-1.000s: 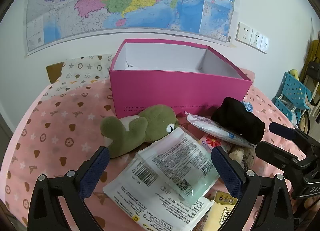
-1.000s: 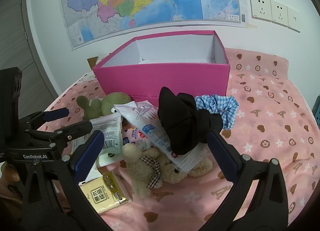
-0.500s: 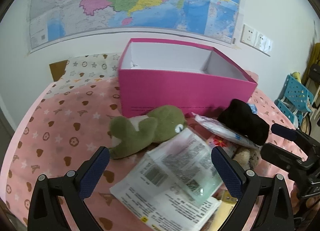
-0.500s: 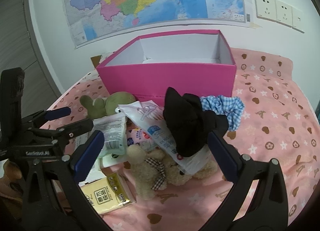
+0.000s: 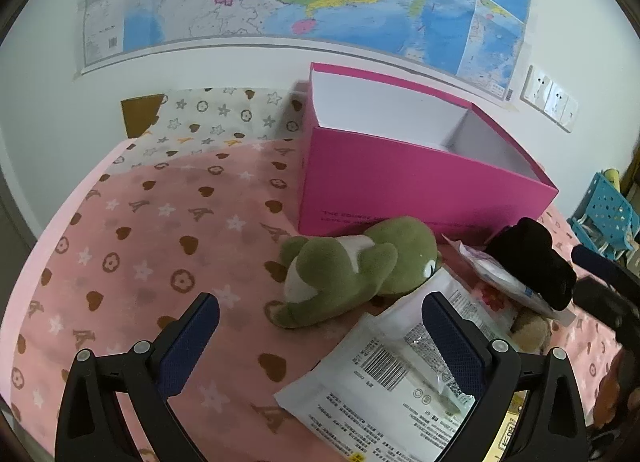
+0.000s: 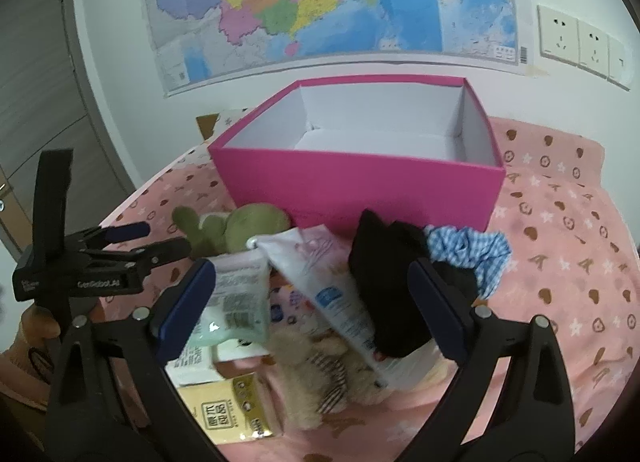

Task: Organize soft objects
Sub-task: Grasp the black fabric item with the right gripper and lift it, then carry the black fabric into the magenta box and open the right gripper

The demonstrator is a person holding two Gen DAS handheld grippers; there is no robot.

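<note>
A green plush frog [image 5: 352, 266] [image 6: 236, 228] lies in front of the open pink box [image 5: 420, 186] [image 6: 360, 178]. My left gripper [image 5: 320, 328] stands open just short of the frog, nothing between its fingers. My right gripper [image 6: 312, 302] hovers wide over the heap, its jaws closing slightly; a black cloth [image 6: 388, 278] [image 5: 532, 258], a white pouch [image 6: 328, 282] and a beige teddy bear [image 6: 324, 366] lie between the fingers, none pressed. A blue checked scrunchie [image 6: 472, 250] lies to the right of the black cloth.
White printed packets [image 5: 404, 374], a mint packet [image 6: 232, 302] and a yellow packet [image 6: 228, 410] lie on the pink patterned bedsheet [image 5: 140, 262]. A map hangs on the wall behind. A blue plastic crate [image 5: 604, 214] stands off the bed's right side.
The left gripper has swung left, so the frog now sits between its fingers' line and the packets lie at the right. The right gripper has edged slightly closer to the heap.
</note>
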